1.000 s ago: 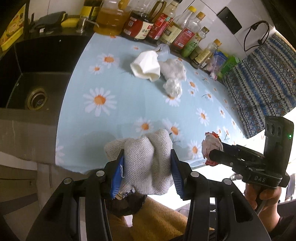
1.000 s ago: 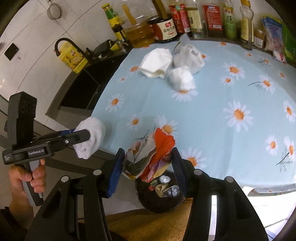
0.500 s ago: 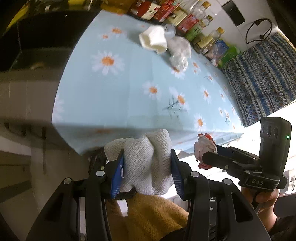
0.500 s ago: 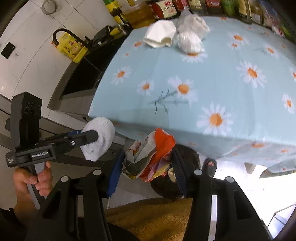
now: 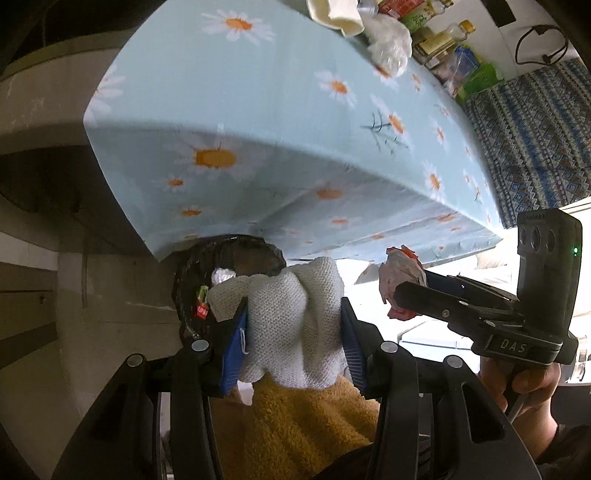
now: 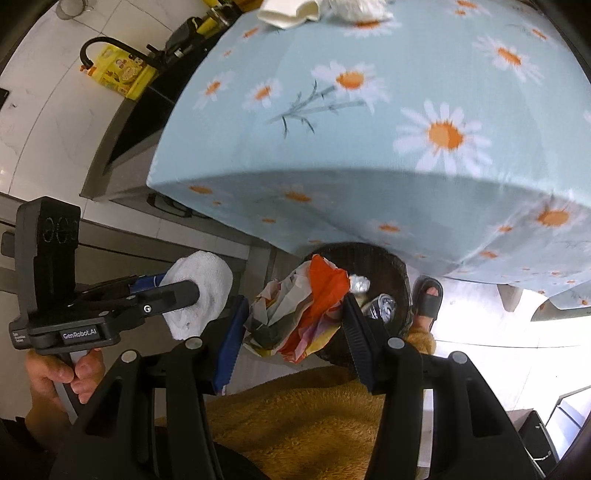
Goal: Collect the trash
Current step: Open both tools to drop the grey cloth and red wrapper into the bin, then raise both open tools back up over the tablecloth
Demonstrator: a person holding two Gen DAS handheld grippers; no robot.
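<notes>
A: Left wrist view first. We log the left gripper (image 5: pixel 293 332) closed down on a white knitted cloth (image 5: pixel 291 325); both blue pads press into it. The bin (image 5: pixel 192 280) sits just past the cloth, under the overhanging edge of the tablecloth (image 5: pixel 258 110). We see scraps inside the bin already. Beside the bin, the right gripper (image 5: pixel 400 291) shows as a black bar pinching a crumpled wrapper (image 5: pixel 400 280).

B: Right wrist view agrees. The right gripper (image 6: pixel 291 317) is clamped on that wrapper (image 6: pixel 303 306), orange and printed paper bunched between the jaws. The bin (image 6: pixel 402 280) lies directly behind and below the wrapper, with foil scraps in it. The left gripper (image 6: pixel 192 291) hangs off to the side of the bin, its cloth (image 6: pixel 199 291) not yet over the rim. More trash, a paper cup (image 6: pixel 288 14) and wads, remains far from the bin on the tabletop.

A: Our judgement: we are at the drop. We should centre each load over the bin mouth before opening, wrapper first.

B: Agreed. Open fully; soft cloth may cling to the pads. Mind the tablecloth overhang above the bin.
</notes>
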